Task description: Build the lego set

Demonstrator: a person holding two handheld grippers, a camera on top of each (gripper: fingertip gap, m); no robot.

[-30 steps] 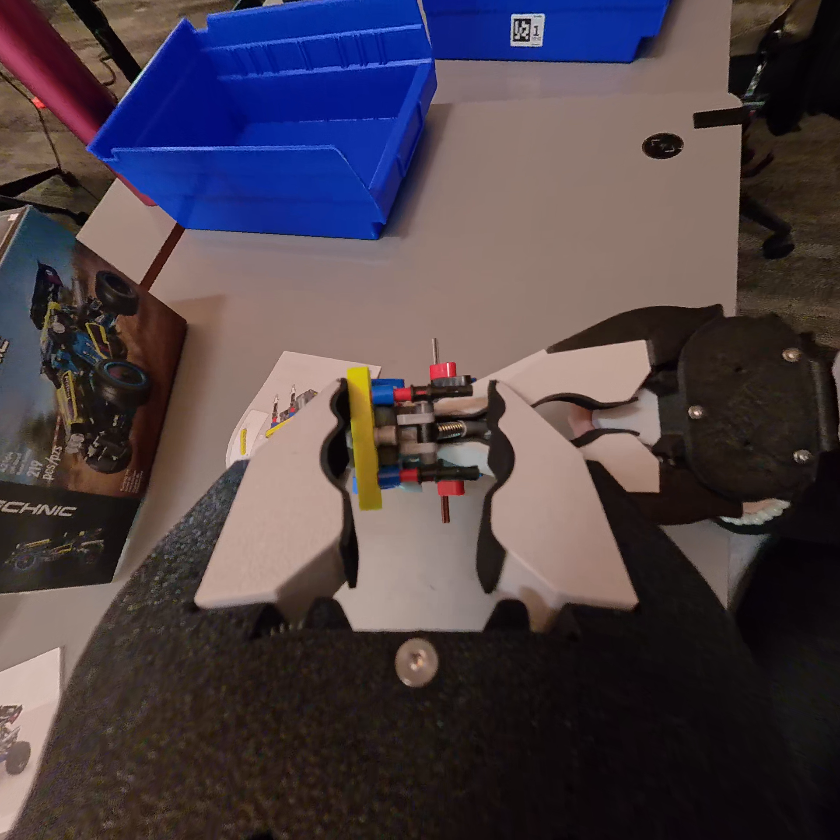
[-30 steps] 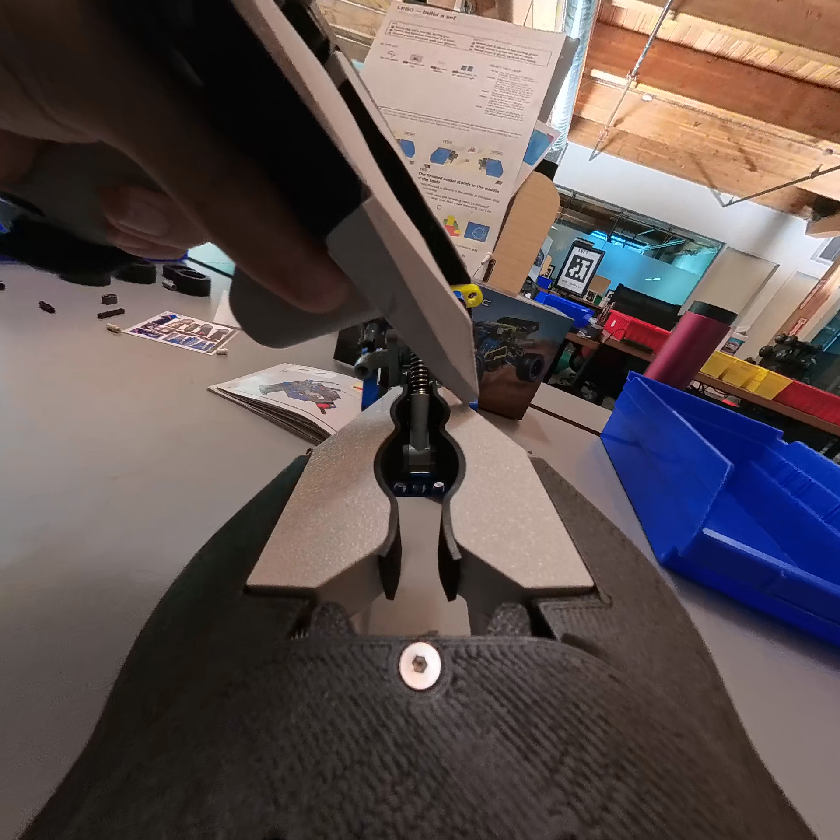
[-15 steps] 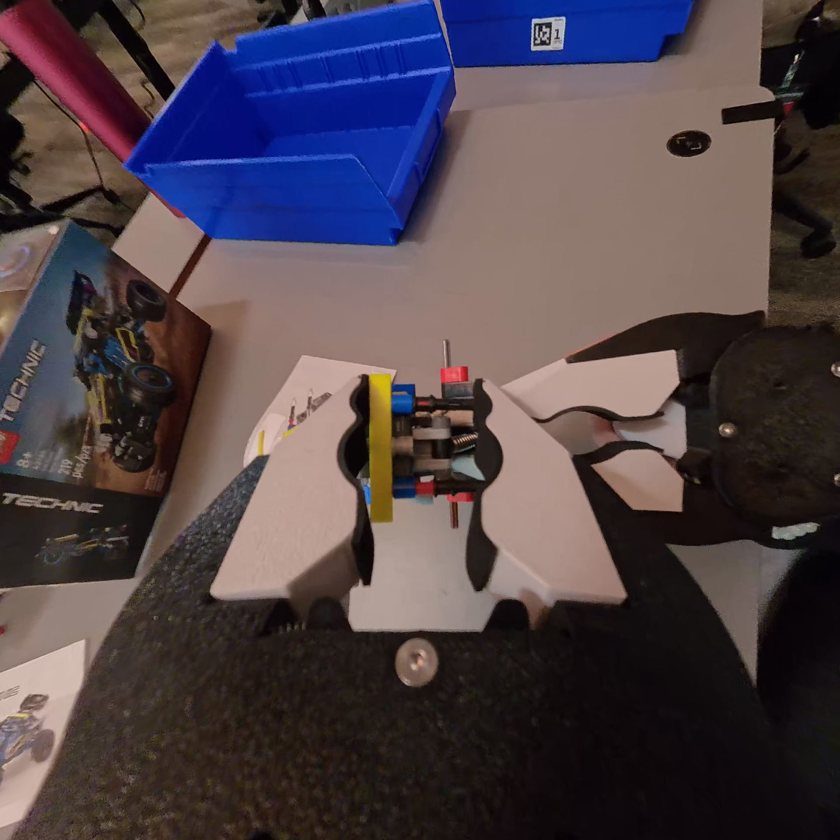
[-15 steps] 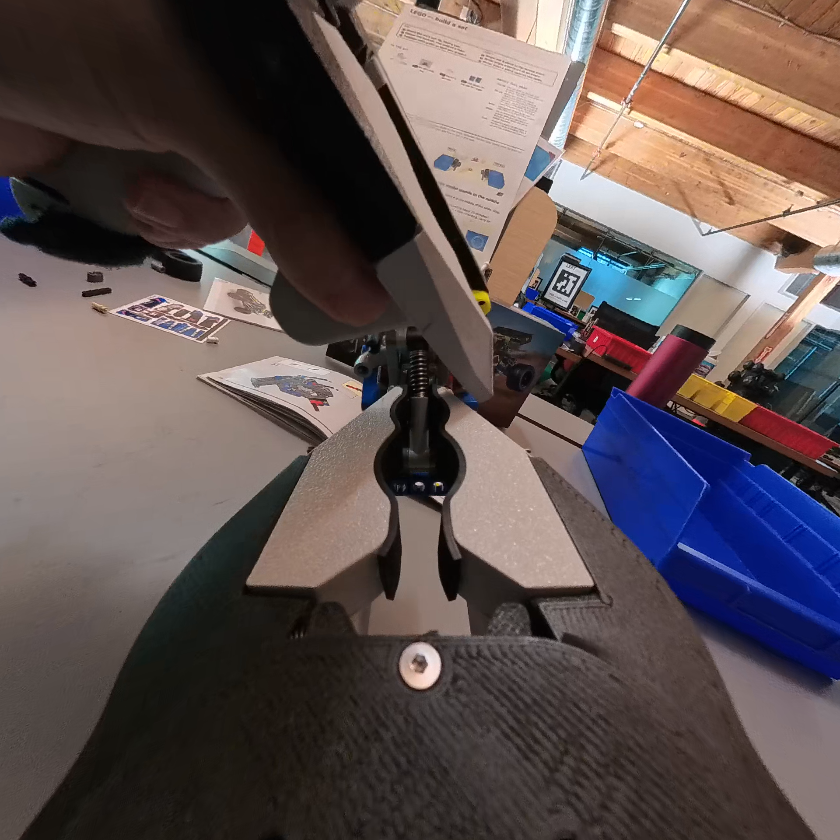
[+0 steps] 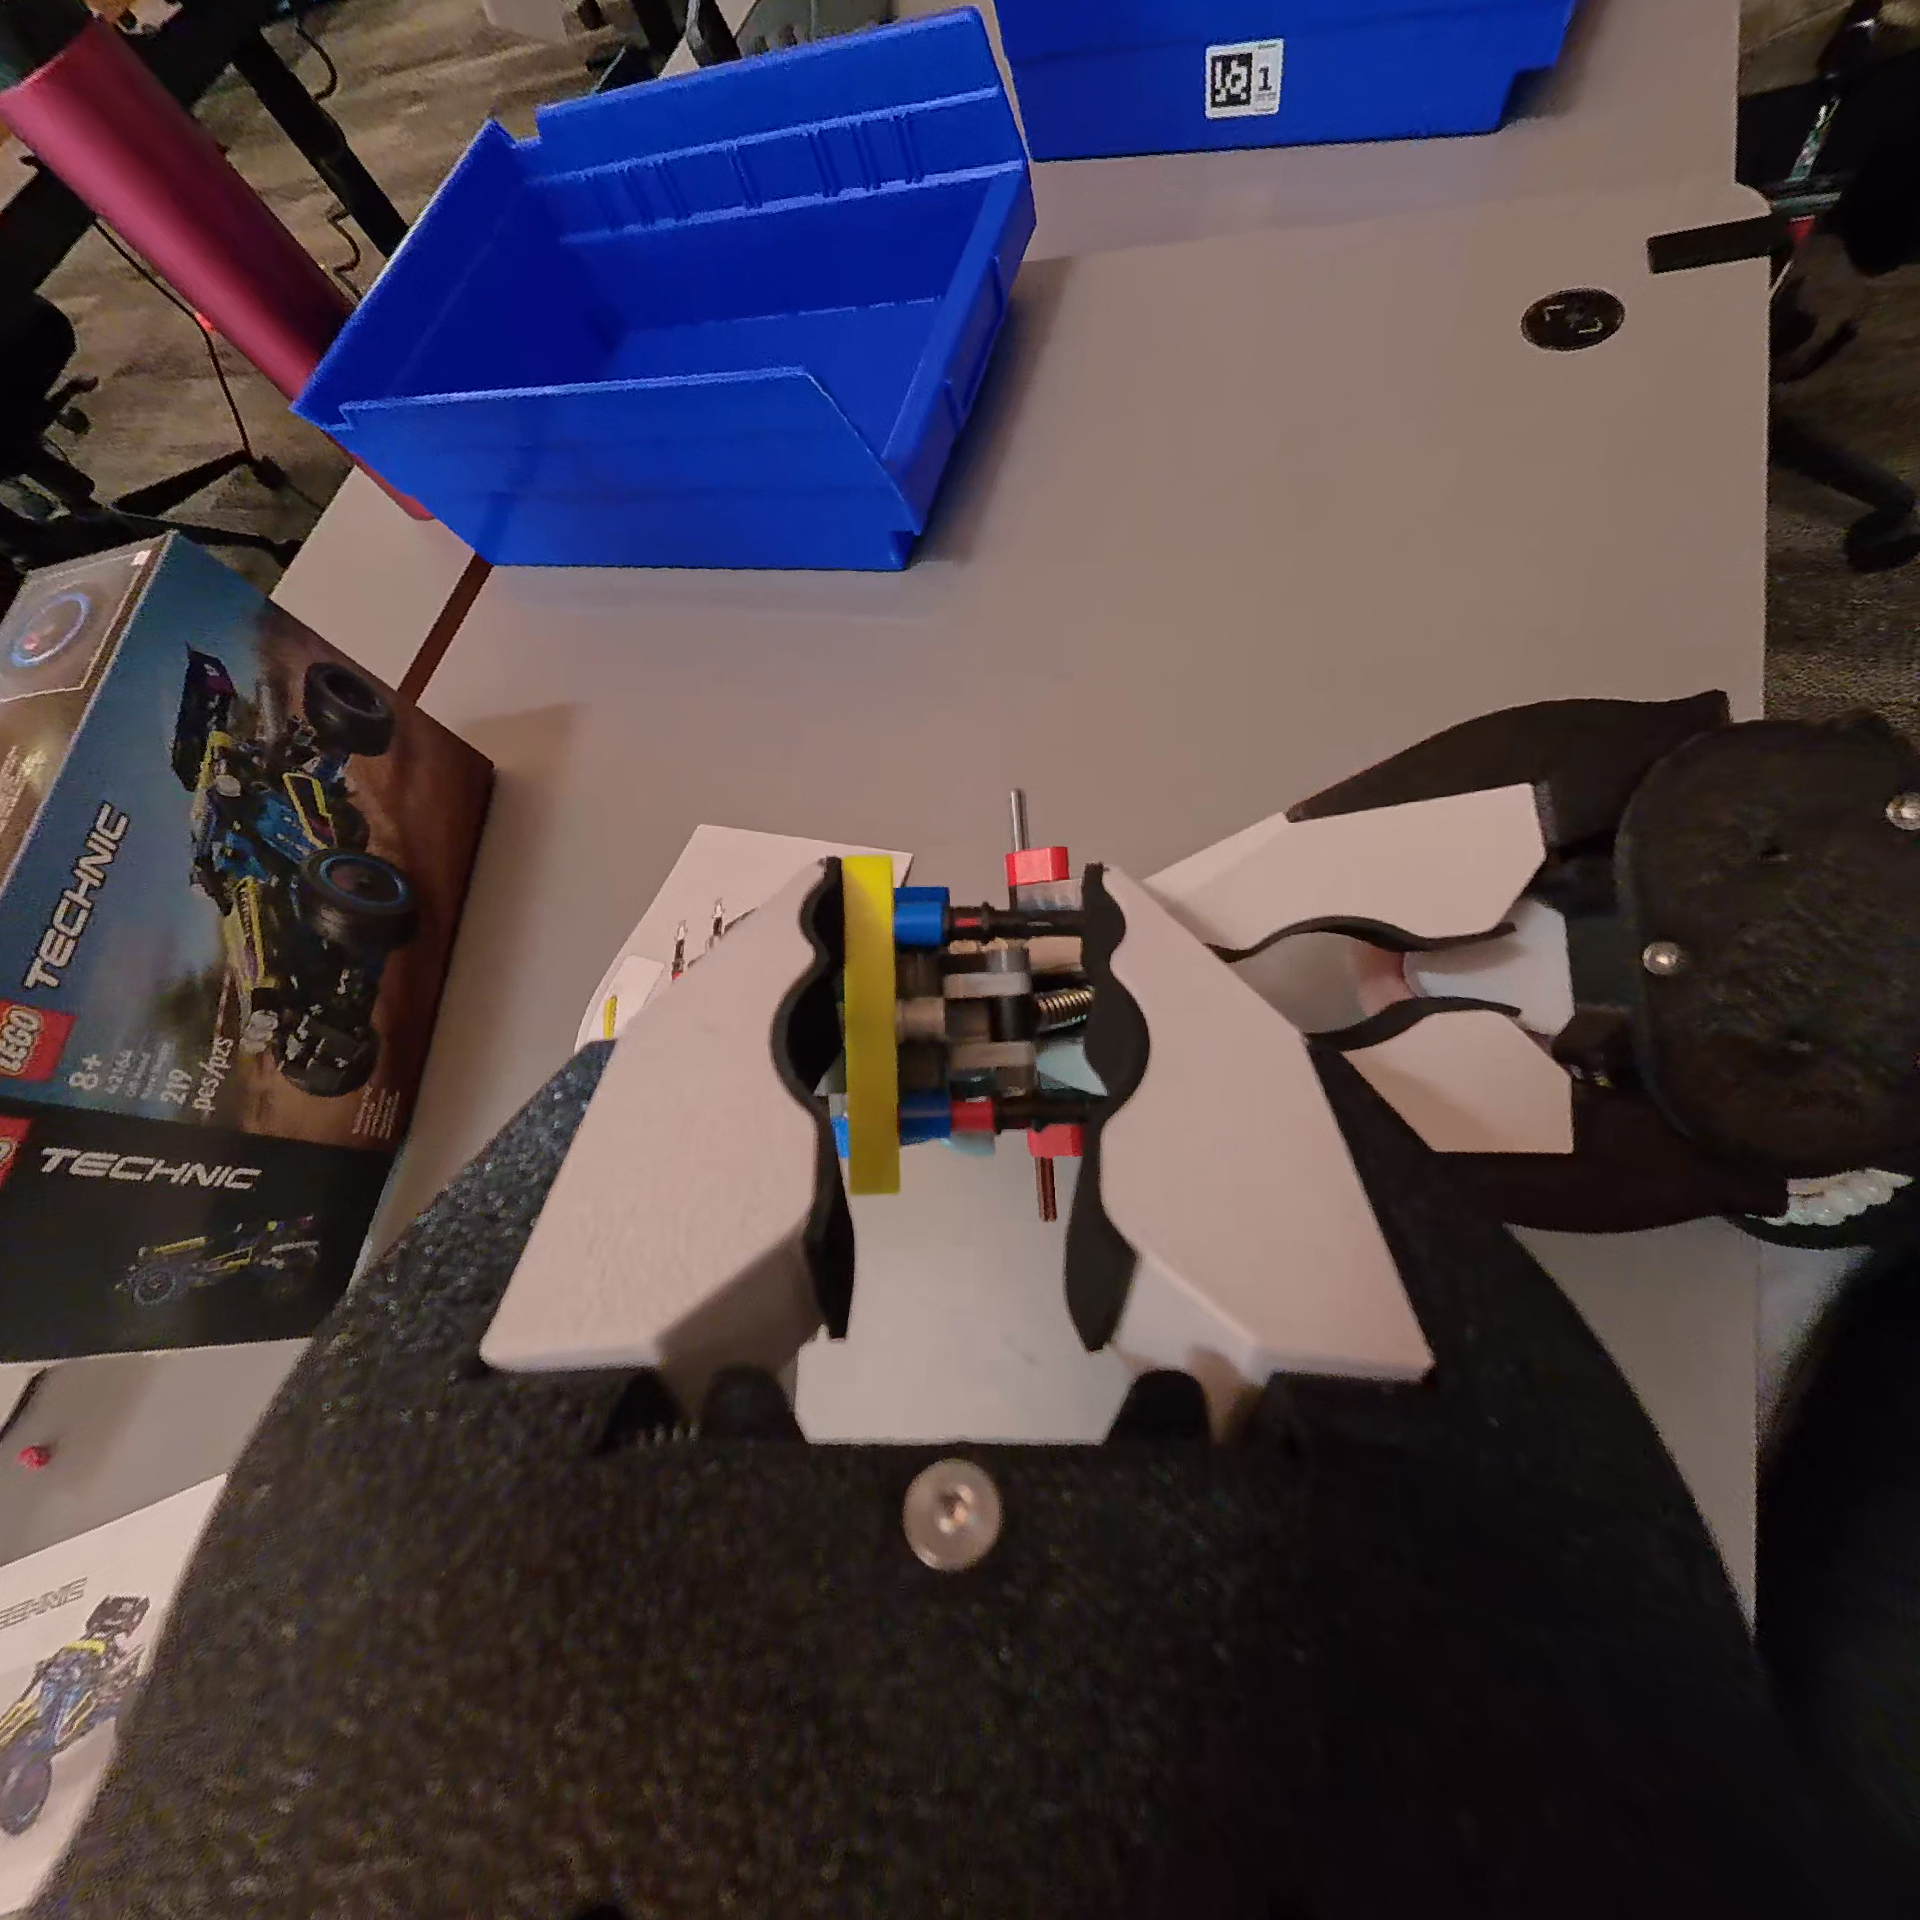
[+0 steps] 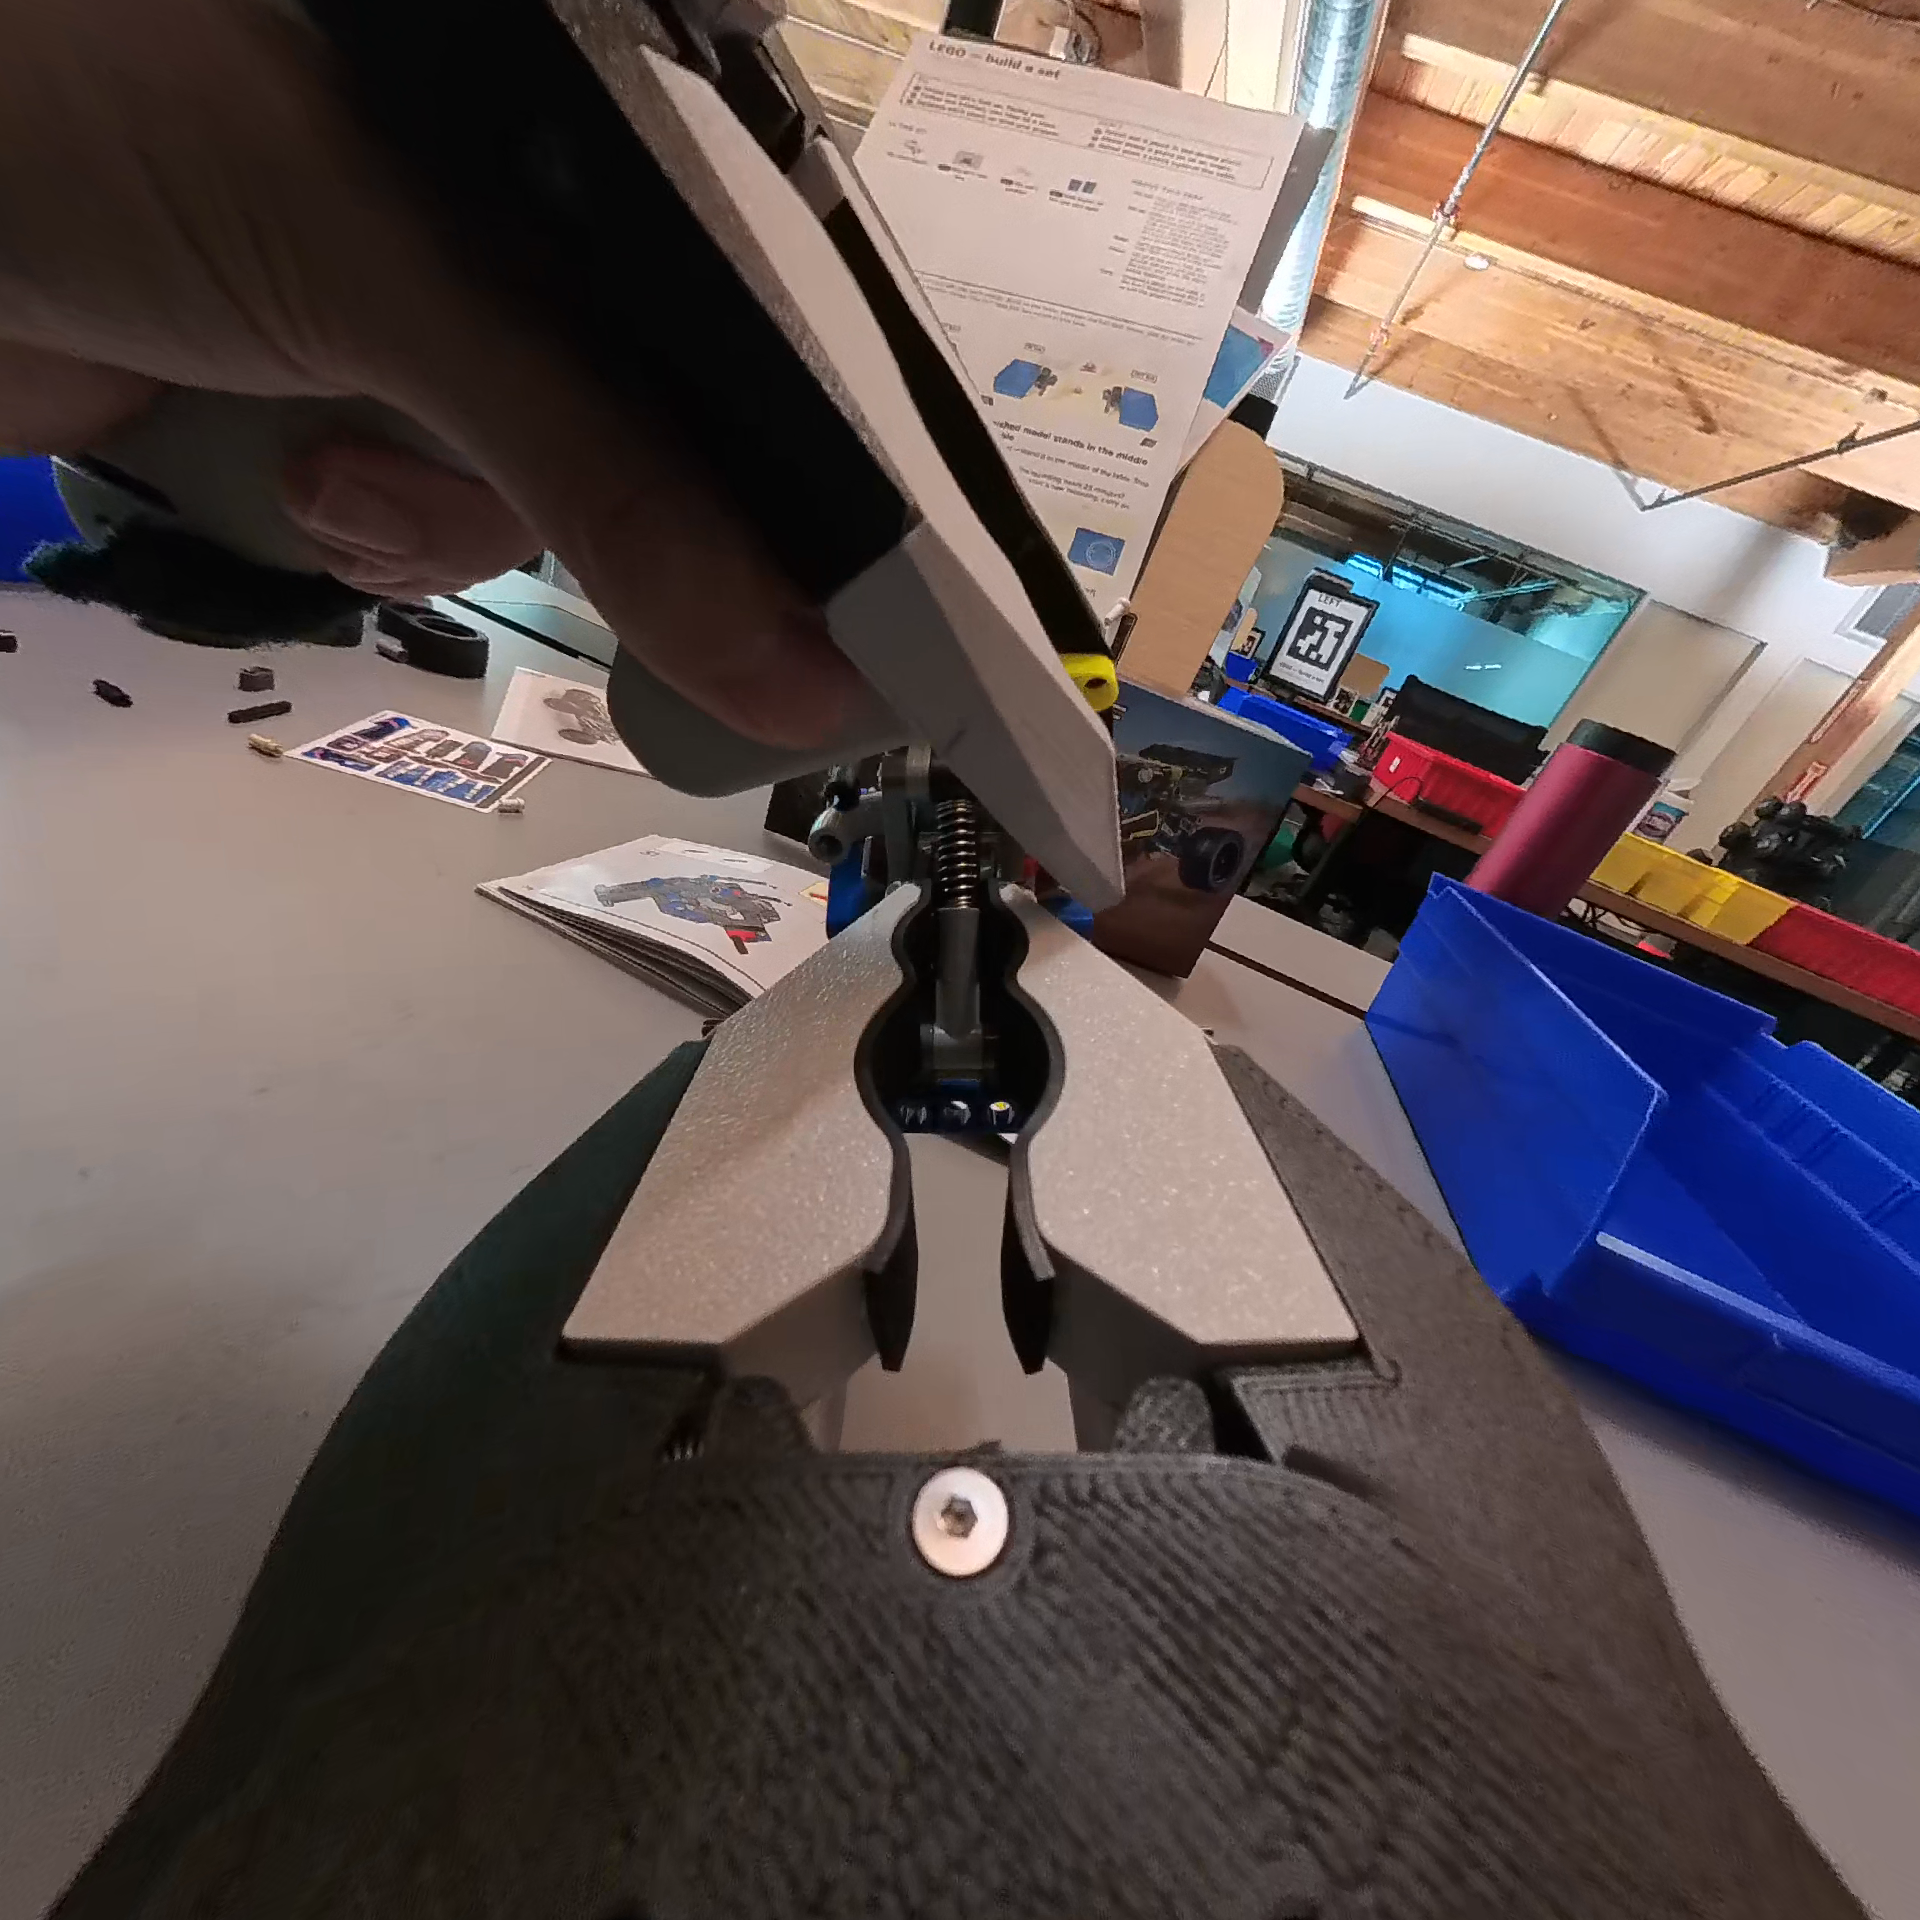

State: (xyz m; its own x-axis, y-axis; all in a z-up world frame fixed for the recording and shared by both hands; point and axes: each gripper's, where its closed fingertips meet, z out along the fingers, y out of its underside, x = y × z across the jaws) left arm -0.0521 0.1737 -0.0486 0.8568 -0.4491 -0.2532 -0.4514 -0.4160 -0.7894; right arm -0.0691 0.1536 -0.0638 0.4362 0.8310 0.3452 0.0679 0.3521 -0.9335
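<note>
Left tongs (image 5: 961,997) clamp the toy-brick assembly (image 5: 966,1013) by its yellow beam (image 5: 871,1023); right tongs (image 6: 961,935), nearly closed at 3 o'clock, pinch its spring strut (image 6: 954,862); we judge opposed pulling may unseat pins

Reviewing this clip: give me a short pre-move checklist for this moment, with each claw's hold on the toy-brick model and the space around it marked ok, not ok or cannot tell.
1. Left claw closed on the brick model, yellow beam against one pad: ok.
2. Right claw closed on the model's spring strut: ok.
3. Both claws hold the same model at once: ok.
4. Model lifted off the grey table: cannot tell.
5. Blue bin stands apart from the claws: ok.
6. Booklet lies close under the model: not ok for a clear set-down spot.
</note>
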